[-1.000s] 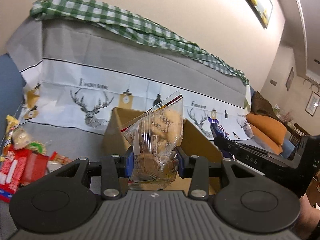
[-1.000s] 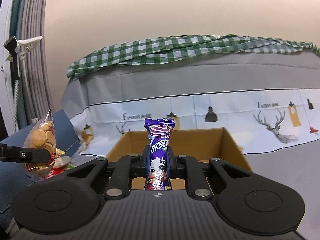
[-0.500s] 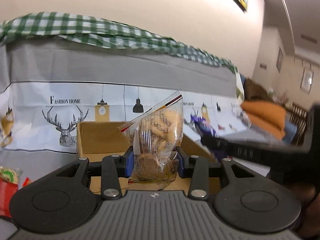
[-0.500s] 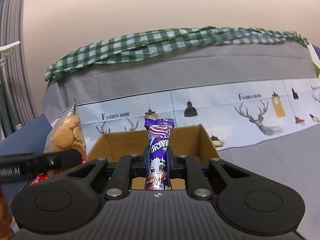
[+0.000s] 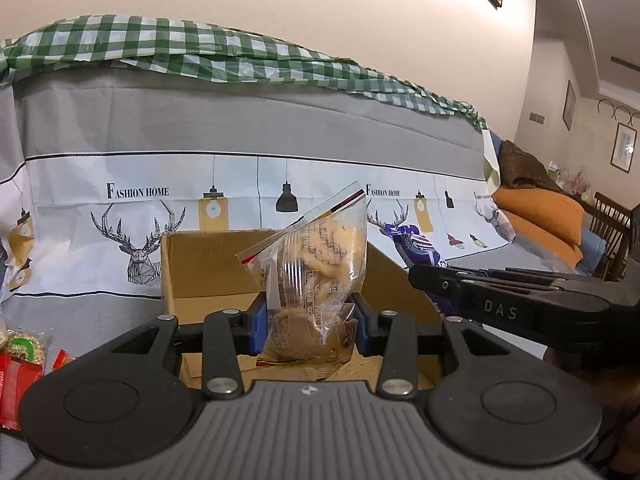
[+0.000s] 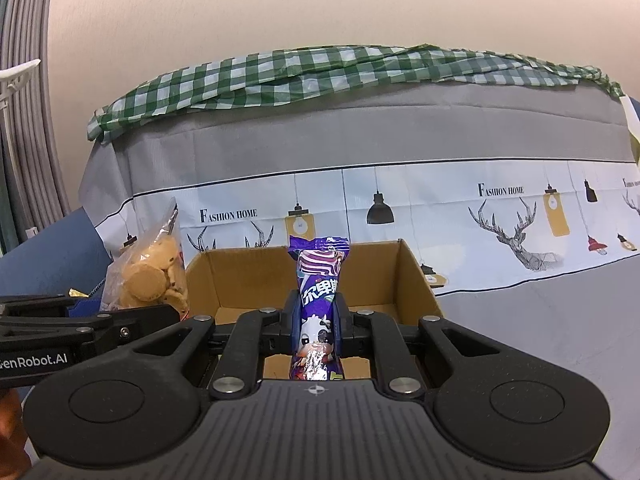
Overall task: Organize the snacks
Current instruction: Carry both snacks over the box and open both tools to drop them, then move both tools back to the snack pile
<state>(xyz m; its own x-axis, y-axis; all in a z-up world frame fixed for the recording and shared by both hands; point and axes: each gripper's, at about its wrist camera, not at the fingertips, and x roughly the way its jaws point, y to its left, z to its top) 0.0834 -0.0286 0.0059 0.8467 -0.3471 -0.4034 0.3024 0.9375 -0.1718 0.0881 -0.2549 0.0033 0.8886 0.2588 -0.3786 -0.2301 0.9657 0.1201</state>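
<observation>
My left gripper is shut on a clear bag of cookies, held upright over the near edge of an open cardboard box. My right gripper is shut on a purple snack packet, upright over the same box. In the left wrist view the right gripper reaches in from the right with the purple packet. In the right wrist view the left gripper comes in from the left with the cookie bag.
Several loose snack packs in red and green lie left of the box. The box sits on a sofa with a grey deer-print cover; a green checked cloth lies on its back. Orange cushions are at the right.
Both grippers have swung toward the box and closer to each other. The box now sits straight ahead in both views. Each still holds its snack.
</observation>
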